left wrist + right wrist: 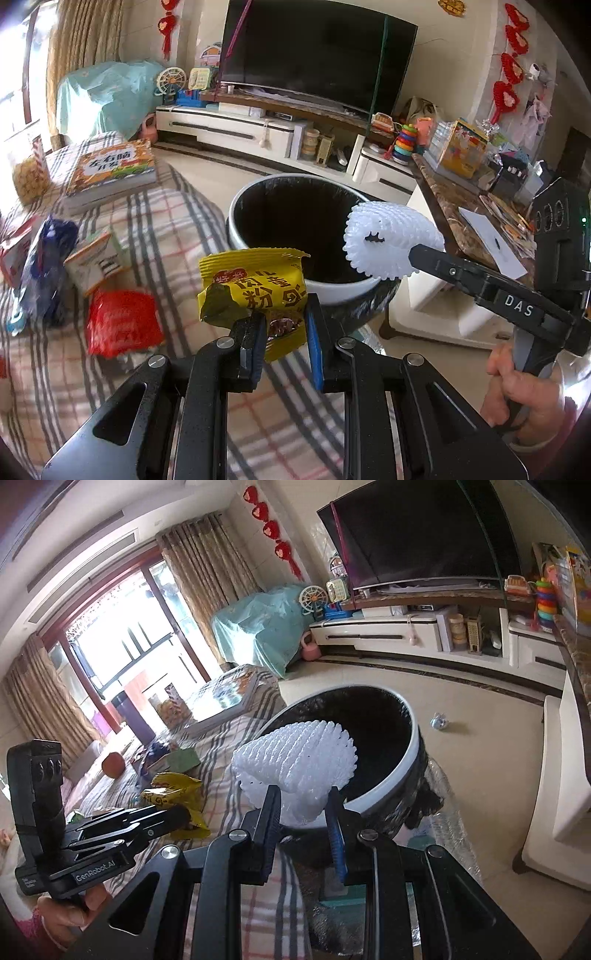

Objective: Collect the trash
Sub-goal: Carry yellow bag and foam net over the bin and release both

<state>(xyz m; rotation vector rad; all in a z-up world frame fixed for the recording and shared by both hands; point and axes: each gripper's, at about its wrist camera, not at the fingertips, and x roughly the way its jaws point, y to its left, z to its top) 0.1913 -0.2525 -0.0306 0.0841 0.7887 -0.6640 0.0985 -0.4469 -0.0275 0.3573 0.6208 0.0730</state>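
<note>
The left gripper [282, 325] pinches a light, crinkly yellow snack wrapper [255, 284] by its edge, while the right gripper [304, 812] squeezes a soft, springy, probably featherweight white foam fruit net [299, 760].

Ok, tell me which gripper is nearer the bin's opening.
Right. The right gripper holds the white foam net over the bin rim; the left gripper holds the yellow wrapper just short of it, above the checked cloth.

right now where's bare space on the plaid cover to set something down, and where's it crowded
Free: the plaid cover between the book, the bin and the red packet. Crowded: its left edge, where the blue bag, small box and red packet cluster.
</note>
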